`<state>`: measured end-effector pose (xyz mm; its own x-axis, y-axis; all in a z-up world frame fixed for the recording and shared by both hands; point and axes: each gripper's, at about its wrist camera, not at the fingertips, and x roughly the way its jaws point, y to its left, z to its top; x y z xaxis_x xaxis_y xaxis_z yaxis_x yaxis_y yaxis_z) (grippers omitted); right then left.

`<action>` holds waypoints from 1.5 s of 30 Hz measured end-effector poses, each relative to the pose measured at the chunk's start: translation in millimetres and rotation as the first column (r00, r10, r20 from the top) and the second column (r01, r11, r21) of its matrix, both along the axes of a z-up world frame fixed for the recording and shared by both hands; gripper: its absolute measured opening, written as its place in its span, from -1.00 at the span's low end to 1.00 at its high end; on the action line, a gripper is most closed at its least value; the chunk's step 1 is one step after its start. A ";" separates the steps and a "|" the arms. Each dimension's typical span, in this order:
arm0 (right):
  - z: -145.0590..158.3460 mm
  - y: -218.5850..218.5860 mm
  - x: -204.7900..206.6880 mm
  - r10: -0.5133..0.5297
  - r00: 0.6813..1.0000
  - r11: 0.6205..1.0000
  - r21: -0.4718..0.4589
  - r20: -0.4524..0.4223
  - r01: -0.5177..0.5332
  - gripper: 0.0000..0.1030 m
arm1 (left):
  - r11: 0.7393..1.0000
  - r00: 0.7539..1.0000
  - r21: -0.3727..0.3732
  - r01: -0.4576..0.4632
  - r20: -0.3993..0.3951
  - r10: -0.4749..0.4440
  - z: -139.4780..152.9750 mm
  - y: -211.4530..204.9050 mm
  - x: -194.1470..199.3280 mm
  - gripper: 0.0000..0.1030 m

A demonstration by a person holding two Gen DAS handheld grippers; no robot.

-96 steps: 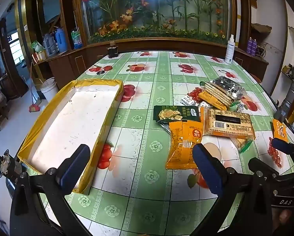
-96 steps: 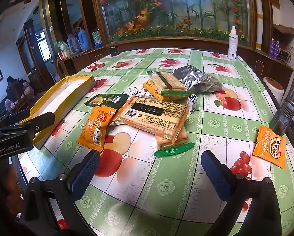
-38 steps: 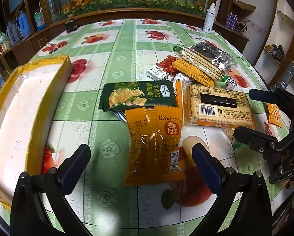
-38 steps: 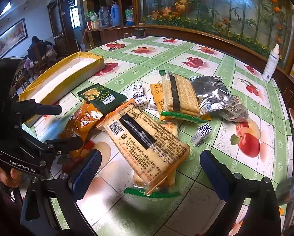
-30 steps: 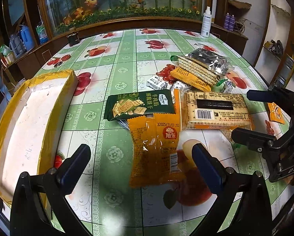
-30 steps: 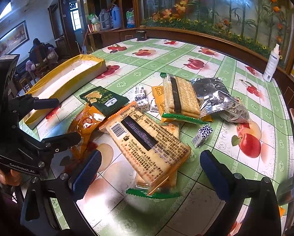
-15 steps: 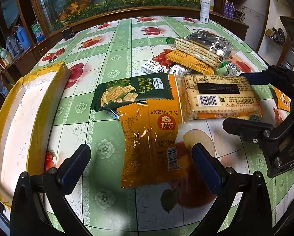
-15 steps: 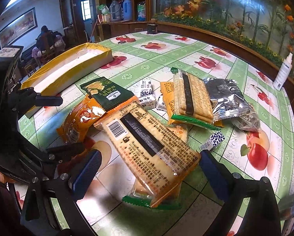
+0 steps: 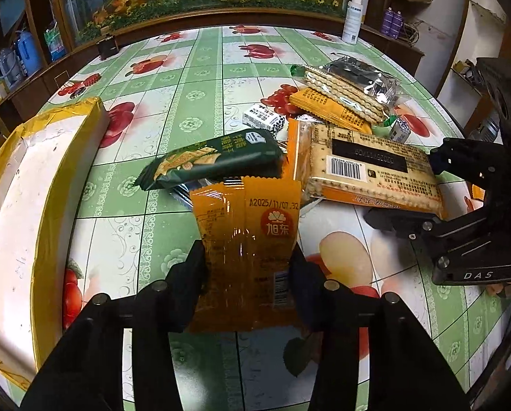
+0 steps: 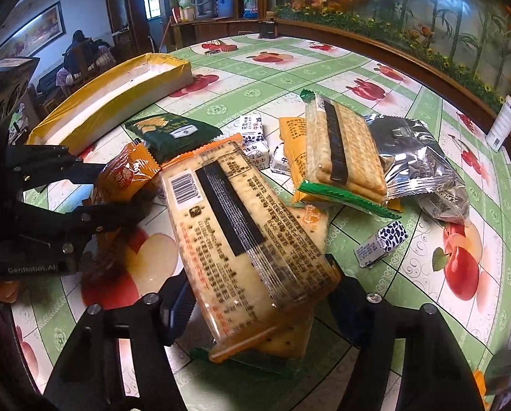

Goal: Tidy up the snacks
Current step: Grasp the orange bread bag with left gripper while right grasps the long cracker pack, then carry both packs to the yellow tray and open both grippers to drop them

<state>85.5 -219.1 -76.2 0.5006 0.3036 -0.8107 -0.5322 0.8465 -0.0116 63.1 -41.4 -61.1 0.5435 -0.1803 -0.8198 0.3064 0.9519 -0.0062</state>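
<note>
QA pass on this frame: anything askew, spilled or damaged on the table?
No spill or damage shows. The snacks lie in a loose overlapping heap: the large clear cracker pack rests tilted on another cracker pack, and the dark green biscuit packet sits propped at an angle. The yellow-edged cardboard tray holds nothing.

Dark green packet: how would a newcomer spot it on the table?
Start from the yellow tray at the table's left edge and move right to the snack pile. The dark green packet lies at its near-left side, the only dark green wrapper, with crackers pictured on it.
</note>
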 end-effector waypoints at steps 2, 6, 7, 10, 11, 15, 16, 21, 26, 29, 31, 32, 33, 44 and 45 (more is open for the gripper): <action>2.0 -0.7 -3.3 -0.003 1.000 1.000 0.013 0.009 0.002 0.24 | 0.999 1.000 -0.032 0.000 -0.004 0.000 1.9 7.1 -1.3 -0.23; 6.6 -2.5 -11.9 -0.008 1.000 0.999 0.043 0.014 0.008 0.18 | 0.998 1.000 -0.057 -0.011 0.000 0.011 6.4 20.4 -6.4 -0.23; 7.7 -2.8 -14.7 -0.008 1.000 0.999 0.049 0.012 0.007 0.13 | 0.998 1.000 -0.069 -0.012 0.000 0.012 7.8 23.8 -7.7 -0.23; 9.5 -0.9 -23.7 -0.003 1.000 0.999 0.042 0.012 0.002 0.13 | 0.996 1.000 -0.090 -0.007 -0.003 0.006 10.8 31.3 -12.2 -0.23; 9.1 1.0 -25.8 0.001 1.000 0.999 0.033 0.013 -0.002 0.19 | 0.996 1.000 -0.091 -0.004 -0.001 0.004 11.6 32.5 -14.1 -0.23; 5.8 7.5 -25.8 0.019 0.999 0.999 0.029 -0.038 -0.018 0.39 | 0.995 1.000 -0.096 0.012 0.007 -0.011 15.1 36.6 -22.5 -0.23; 8.0 9.6 -26.5 0.023 1.000 0.999 0.027 -0.022 -0.022 0.46 | 0.995 1.000 -0.097 0.016 0.011 -0.015 16.6 37.5 -24.8 -0.23; 21.6 18.6 -20.3 0.028 0.999 0.999 0.028 0.040 -0.029 0.48 | 0.993 1.000 -0.119 0.023 0.020 -0.021 24.3 44.3 -30.5 -0.23; 17.7 29.0 -20.1 0.041 0.999 0.999 -0.028 0.021 -0.040 0.08 | 0.989 1.000 -0.150 0.013 0.021 -0.010 28.8 53.7 -32.4 -0.23; 19.6 25.6 -27.3 0.030 0.999 1.000 -0.001 0.016 -0.030 0.07 | 0.989 0.999 -0.149 0.009 0.033 -0.004 31.5 56.8 -34.3 -0.23; 22.4 22.2 -33.2 0.015 1.000 1.000 0.021 0.025 -0.016 0.07 | 0.990 0.999 -0.140 0.004 0.050 0.003 34.9 58.6 -37.4 -0.23; 25.5 19.5 -35.6 0.004 1.000 0.999 0.049 0.026 -0.005 0.07 | 0.991 0.998 -0.137 0.002 0.060 0.006 37.6 59.7 -39.9 -0.23; 29.0 17.0 -37.8 -0.005 1.000 0.996 0.084 0.025 0.003 0.07 | 0.991 0.997 -0.136 0.001 0.070 0.009 40.3 61.4 -41.9 -0.23; 53.0 40.9 -41.9 0.003 1.000 0.929 0.370 -0.011 0.001 0.06 | 0.982 0.984 -0.152 -0.111 0.119 0.129 61.1 117.6 -48.5 -0.23; 53.0 47.0 -41.3 0.010 1.000 0.925 0.381 -0.014 -0.004 0.06 | 0.980 0.982 -0.154 -0.126 0.119 0.145 61.1 124.7 -47.9 -0.23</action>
